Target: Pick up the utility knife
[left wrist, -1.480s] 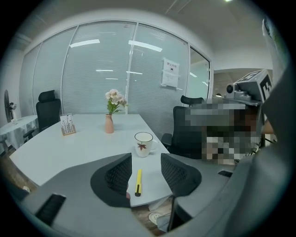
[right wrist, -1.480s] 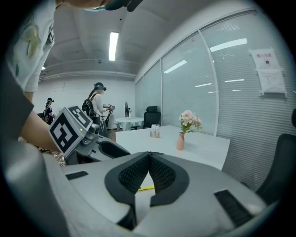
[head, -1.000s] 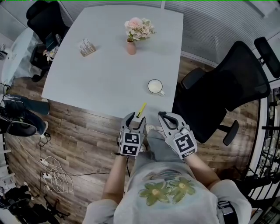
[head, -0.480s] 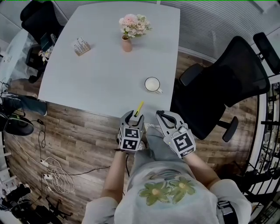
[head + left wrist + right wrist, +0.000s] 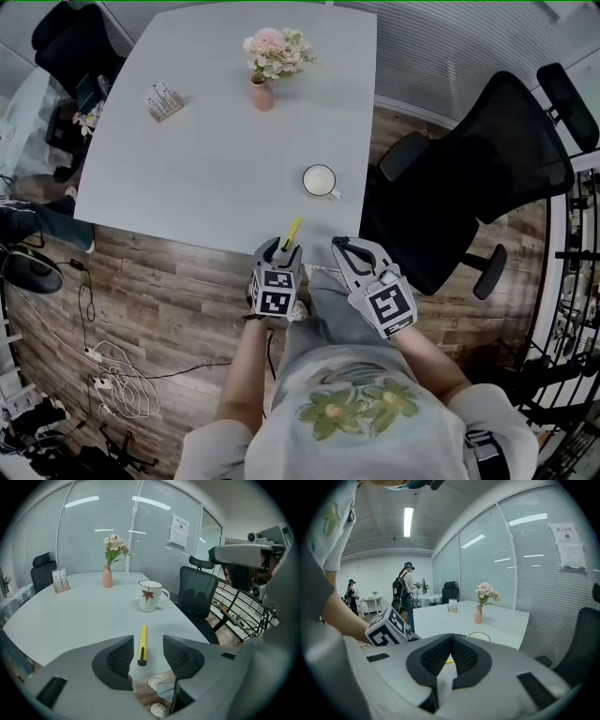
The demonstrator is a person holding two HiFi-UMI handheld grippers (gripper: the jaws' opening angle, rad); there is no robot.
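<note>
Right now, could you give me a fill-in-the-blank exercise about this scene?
1. The left claw is ___.
2. The right claw is ___.
3. The utility knife on the table is ___ in colour.
4. Beyond it stands a white ___ with a leaf print.
Missing words: open; shut; yellow; mug.

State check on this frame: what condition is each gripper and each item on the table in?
left gripper: open, empty, jaws lined up on the knife.
right gripper: shut, empty.
utility knife: lying flat near the edge of the table, not gripped.
mug: upright.
vase: upright, flowers in it.
card holder: upright.
</note>
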